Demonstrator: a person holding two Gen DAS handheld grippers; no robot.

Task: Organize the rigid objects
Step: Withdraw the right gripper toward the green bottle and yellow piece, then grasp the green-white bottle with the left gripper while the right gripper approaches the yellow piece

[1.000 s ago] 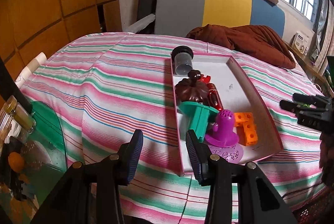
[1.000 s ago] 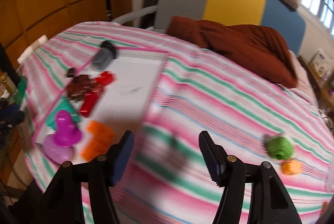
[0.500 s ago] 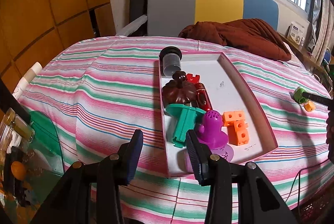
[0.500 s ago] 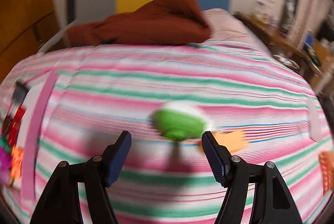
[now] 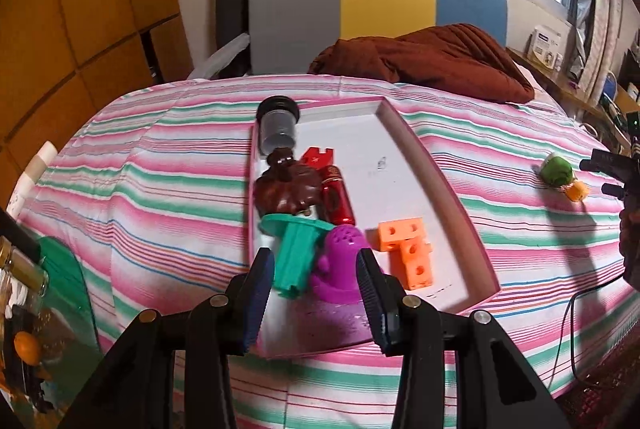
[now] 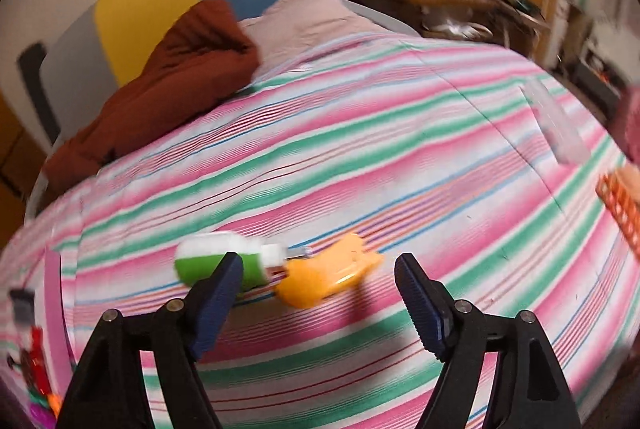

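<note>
A pink-rimmed white tray [image 5: 448,185] lies on the striped bedspread. It holds a grey cylinder [image 5: 277,125], a brown toy [image 5: 289,187], a red piece [image 5: 338,199], a teal piece [image 5: 298,253], a purple toy [image 5: 340,265] and orange blocks [image 5: 408,249]. My left gripper [image 5: 316,293] is open above the tray's near end. My right gripper [image 6: 318,297] is open just short of a green and white toy [image 6: 212,261] and an orange toy [image 6: 324,281] on the bedspread. These two also show in the left wrist view, the green toy [image 5: 556,171] beside the orange toy [image 5: 576,192].
A brown blanket [image 5: 432,61] lies at the head of the bed below a grey, yellow and blue headboard [image 5: 360,5]. An orange lattice object [image 6: 620,205] and a clear box [image 6: 556,125] sit at the right. A glass side table with bottles [image 5: 24,293] stands at left.
My right gripper has swung right, away from the tray, and closed in on the green and orange toys. My left gripper has shifted right, over the tray's near end.
</note>
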